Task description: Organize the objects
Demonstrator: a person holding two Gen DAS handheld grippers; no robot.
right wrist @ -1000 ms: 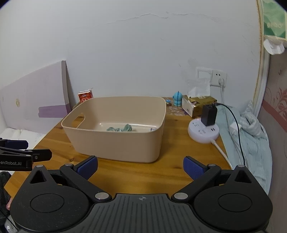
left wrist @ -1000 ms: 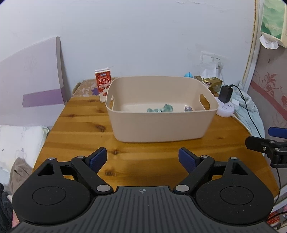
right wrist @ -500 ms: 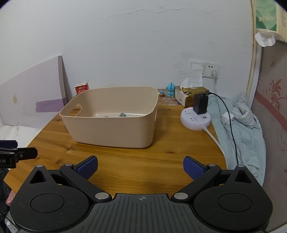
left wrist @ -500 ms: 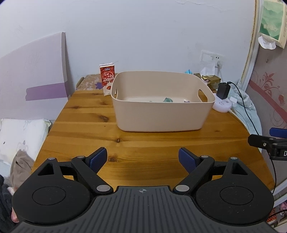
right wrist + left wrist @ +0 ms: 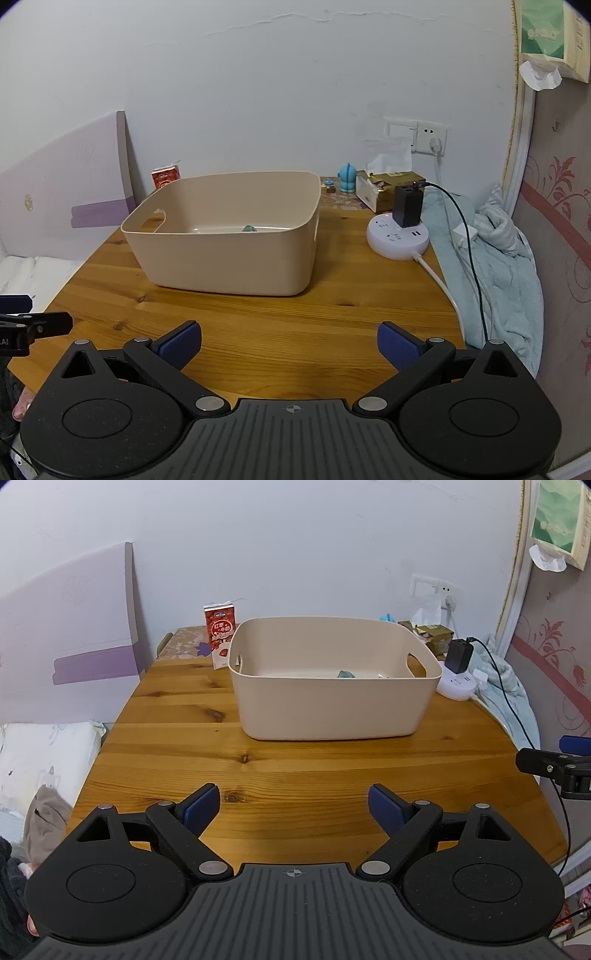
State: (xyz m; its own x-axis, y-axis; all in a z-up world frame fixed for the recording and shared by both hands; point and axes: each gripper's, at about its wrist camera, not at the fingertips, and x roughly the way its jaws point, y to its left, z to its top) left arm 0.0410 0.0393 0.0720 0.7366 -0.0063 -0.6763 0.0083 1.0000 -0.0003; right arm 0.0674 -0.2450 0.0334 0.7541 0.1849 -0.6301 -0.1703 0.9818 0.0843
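A beige plastic bin (image 5: 332, 709) (image 5: 229, 258) stands on the wooden table (image 5: 258, 768) (image 5: 295, 317). Small teal objects (image 5: 346, 674) (image 5: 249, 228) lie on its floor, mostly hidden by the near wall. My left gripper (image 5: 294, 805) is open and empty, low over the table's near part, well short of the bin. My right gripper (image 5: 289, 341) is open and empty, near the front edge. Each gripper shows at the edge of the other's view.
A red milk carton (image 5: 220, 635) (image 5: 165, 177) stands behind the bin's left corner. A white power strip with a black charger (image 5: 400, 230) (image 5: 458, 674), a tissue box (image 5: 388, 186) and a blue figurine (image 5: 348, 178) sit at the back right. A blanket (image 5: 495, 258) lies off the right edge.
Both grippers have pulled back from the bin and lowered; the bin looks smaller and farther, and less of its inside shows. Both stay open and empty.
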